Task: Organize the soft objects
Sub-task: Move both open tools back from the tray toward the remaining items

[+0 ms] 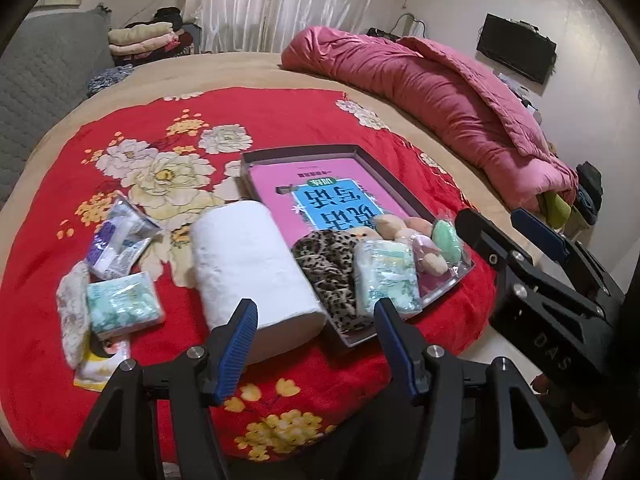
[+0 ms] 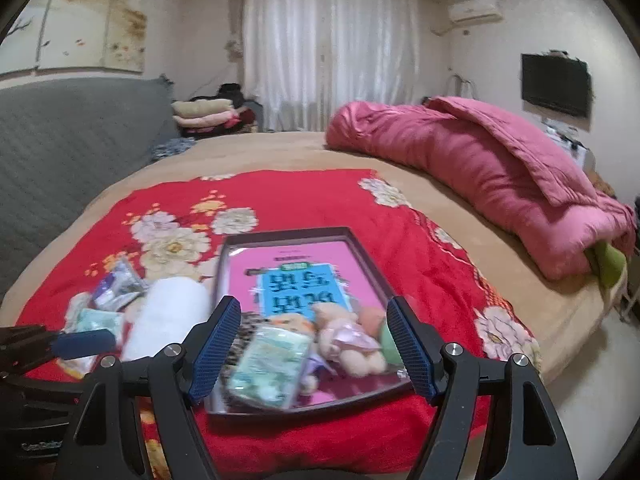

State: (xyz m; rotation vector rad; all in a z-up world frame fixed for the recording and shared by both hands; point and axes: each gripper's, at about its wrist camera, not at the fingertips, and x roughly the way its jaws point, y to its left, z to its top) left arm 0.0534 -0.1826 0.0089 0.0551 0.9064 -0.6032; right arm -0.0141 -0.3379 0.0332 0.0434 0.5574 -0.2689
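Note:
A shallow dark box (image 1: 300,148) with a pink and blue print inside lies on the red floral blanket (image 1: 280,120). In its near end lie a leopard-print cloth (image 1: 324,264), a tissue pack (image 1: 384,276), a small plush toy (image 1: 404,232) and a green puff (image 1: 448,240). Left of the box lie a white paper roll (image 1: 248,264), a second tissue pack (image 1: 124,304), a clear packet (image 1: 116,240) and a white floral cloth (image 1: 72,312). My left gripper (image 1: 316,316) hangs open above the roll's near end, holding nothing. My right gripper (image 2: 312,312) is open and empty above the box (image 2: 288,234), over the tissue pack (image 2: 272,364) and plush toy (image 2: 348,336).
A rolled pink quilt (image 1: 440,92) lies along the bed's far right side. A grey padded headboard (image 1: 40,80) stands at the left, with folded clothes (image 1: 140,38) behind it. The bed's edge and pale floor (image 2: 580,380) are at the right. A yellow and white packet (image 1: 100,364) lies near the left gripper.

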